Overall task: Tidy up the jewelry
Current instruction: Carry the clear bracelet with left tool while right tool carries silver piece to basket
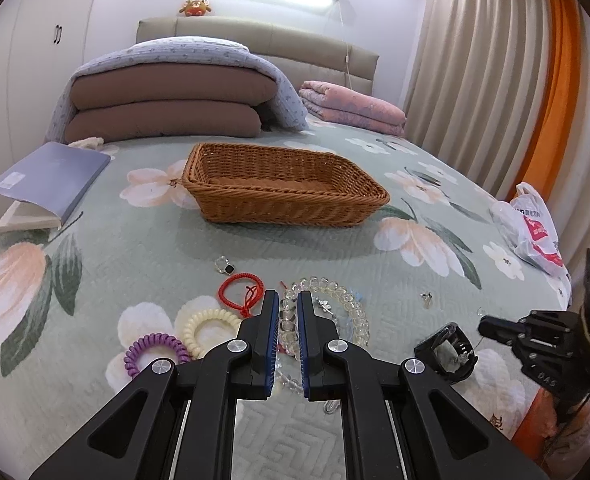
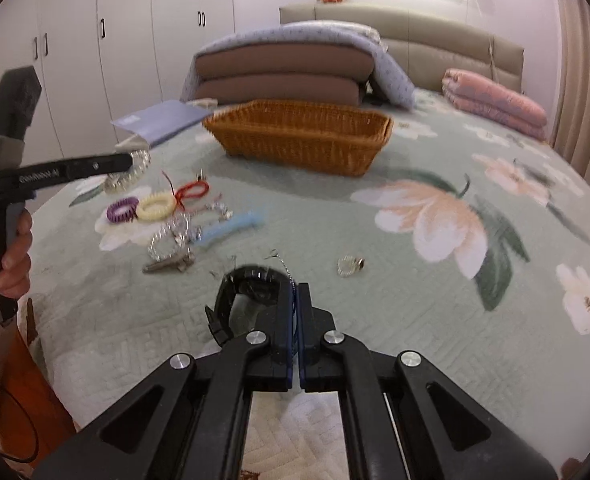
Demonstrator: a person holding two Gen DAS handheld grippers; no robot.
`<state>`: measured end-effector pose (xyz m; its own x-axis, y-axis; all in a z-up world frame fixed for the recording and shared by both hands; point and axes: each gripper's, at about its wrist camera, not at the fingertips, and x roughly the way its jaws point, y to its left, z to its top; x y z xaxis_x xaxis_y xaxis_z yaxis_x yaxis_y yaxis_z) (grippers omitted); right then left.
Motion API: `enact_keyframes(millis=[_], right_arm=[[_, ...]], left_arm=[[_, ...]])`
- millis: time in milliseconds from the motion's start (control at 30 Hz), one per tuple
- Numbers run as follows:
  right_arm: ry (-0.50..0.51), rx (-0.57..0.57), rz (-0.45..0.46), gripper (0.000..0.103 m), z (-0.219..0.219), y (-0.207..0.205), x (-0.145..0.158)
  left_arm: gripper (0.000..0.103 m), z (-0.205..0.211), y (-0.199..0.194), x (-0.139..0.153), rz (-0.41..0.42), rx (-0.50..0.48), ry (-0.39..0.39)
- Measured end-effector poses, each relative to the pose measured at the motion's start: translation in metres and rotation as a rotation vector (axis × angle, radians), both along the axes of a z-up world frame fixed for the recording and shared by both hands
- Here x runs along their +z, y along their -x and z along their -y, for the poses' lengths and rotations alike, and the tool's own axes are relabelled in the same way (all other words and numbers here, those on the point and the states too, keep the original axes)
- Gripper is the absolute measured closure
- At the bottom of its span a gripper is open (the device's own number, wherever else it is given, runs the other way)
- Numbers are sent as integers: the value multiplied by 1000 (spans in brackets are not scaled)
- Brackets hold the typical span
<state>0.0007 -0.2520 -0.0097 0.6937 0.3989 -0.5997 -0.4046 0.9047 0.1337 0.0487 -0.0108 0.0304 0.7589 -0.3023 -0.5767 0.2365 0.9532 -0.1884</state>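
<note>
Chain point(image 2: 291, 280), thin, limp, slippery, pinched by right gripper point(image 2: 296, 292); left gripper point(image 1: 287, 300) clamps clear bead bracelet point(image 1: 287, 326); best lifted slowly.

You see a quilted cloth bedspread point(image 1: 143, 264), matt and stitched in patterns, and on it a woven wicker basket point(image 1: 283, 200) with a rough, ribbed surface. The bead bracelet point(image 1: 347, 304) looks like clear, glossy glass or plastic, the purple coil tie point(image 1: 155, 350) like shiny plastic, and the red cord point(image 1: 241, 290) like braided thread. The plastic bag point(image 1: 533, 228) is thin and crinkled, and your left gripper point(image 1: 286, 312) is matt black plastic with bright metal bolts.
</note>
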Motion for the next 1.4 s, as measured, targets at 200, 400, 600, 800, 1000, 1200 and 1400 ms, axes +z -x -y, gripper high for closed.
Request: enact_keyframes(millis=[200, 400, 600, 800, 1000, 1200, 1400], right_arm=[[-16, 0, 76, 101, 1, 3, 35], [-18, 12, 141, 101, -6, -14, 65], [-33, 27, 198, 101, -14, -53, 94], [-81, 29, 216, 101, -26, -117, 110], [-132, 29, 139, 101, -41, -195, 88], [-181, 63, -13, 101, -55, -263, 44], [-205, 34, -107, 101, -47, -289, 14]], left_arm=[[94, 2, 3, 6, 17, -8, -4], [94, 4, -5, 24, 56, -12, -22], [94, 5, -35, 51, 105, -15, -34], [94, 4, -103, 75, 131, -27, 22], [94, 12, -180, 52, 68, 9, 38], [94, 23, -224, 4, -11, 21, 11], [94, 23, -242, -16, -49, 32, -15]])
